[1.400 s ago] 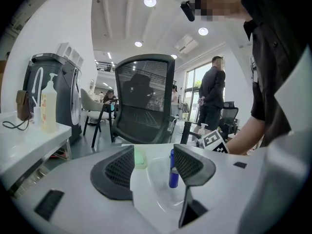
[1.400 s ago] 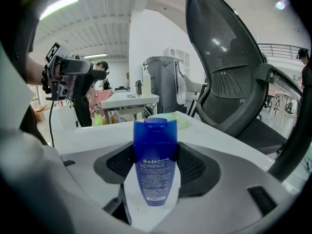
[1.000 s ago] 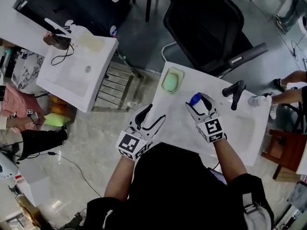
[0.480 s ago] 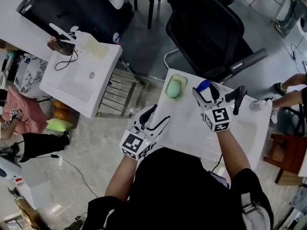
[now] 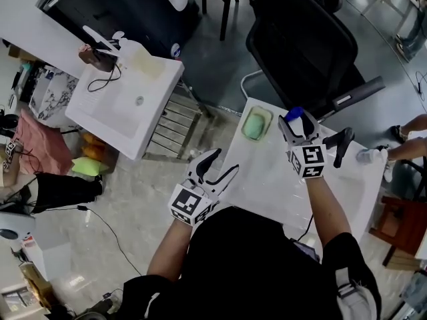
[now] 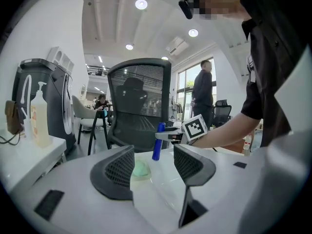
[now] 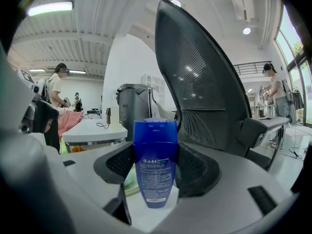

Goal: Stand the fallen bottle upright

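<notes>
R gripper (image 5: 298,127) clamped across waist of blue bottle (image 7: 155,162). Bottle's long axis near vertical, wide end up, over far side of white table (image 5: 267,179), just right of green soap dish (image 5: 255,123). Base contact w/ table: can't tell. L gripper (image 5: 215,167) jaws apart, empty, at near edge, well off. Vs 1 s ago: R + bottle moved farther out, past dish; L same.

soap dish (image 5: 254,123): green, on white table (image 5: 267,172) | office chair (image 5: 303,42): black, beyond table
</notes>
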`<act>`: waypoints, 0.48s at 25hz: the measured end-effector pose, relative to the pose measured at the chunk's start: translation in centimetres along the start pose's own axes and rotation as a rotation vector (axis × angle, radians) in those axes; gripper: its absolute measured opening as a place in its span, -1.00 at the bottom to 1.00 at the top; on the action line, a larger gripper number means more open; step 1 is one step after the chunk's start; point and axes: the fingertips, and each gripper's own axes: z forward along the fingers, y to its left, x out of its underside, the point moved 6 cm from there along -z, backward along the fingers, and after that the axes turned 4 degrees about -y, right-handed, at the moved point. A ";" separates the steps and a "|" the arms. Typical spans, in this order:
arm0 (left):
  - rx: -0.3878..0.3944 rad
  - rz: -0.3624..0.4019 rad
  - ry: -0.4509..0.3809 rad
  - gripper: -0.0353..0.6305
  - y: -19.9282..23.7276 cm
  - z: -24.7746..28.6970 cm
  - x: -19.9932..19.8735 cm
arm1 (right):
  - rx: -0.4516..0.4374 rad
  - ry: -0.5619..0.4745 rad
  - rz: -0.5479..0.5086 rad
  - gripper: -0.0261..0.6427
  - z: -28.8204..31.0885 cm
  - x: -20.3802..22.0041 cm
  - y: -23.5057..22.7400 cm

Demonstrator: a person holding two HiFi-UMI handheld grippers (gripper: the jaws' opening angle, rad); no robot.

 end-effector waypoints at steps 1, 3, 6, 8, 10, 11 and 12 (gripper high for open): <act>-0.005 0.000 0.002 -0.10 0.1 -0.2 0.0 | 0.005 0.001 0.003 -0.08 0.2 0.1 -0.1; -0.015 -0.004 0.005 -0.10 0.1 -0.4 0.1 | 0.008 0.009 0.005 -0.08 0.4 0.5 -0.2; -0.027 -0.012 0.008 -0.10 -0.1 -0.6 0.4 | 0.018 0.000 0.006 -0.07 0.3 1.1 -0.2; -0.033 -0.021 0.004 -0.10 -0.3 -0.8 0.5 | 0.029 -0.019 0.010 -0.07 0.1 1.2 -0.1; -0.036 -0.031 0.002 -0.10 -0.5 -1.0 0.6 | 0.037 -0.028 0.015 -0.07 0.1 1.3 -0.1; -0.037 -0.033 0.001 -0.10 -0.6 -1.0 0.6 | 0.039 -0.027 0.016 -0.07 0.2 1.3 -0.1; -0.039 -0.034 0.002 -0.10 -0.6 -1.1 0.7 | 0.037 -0.024 0.014 -0.07 0.3 1.3 0.0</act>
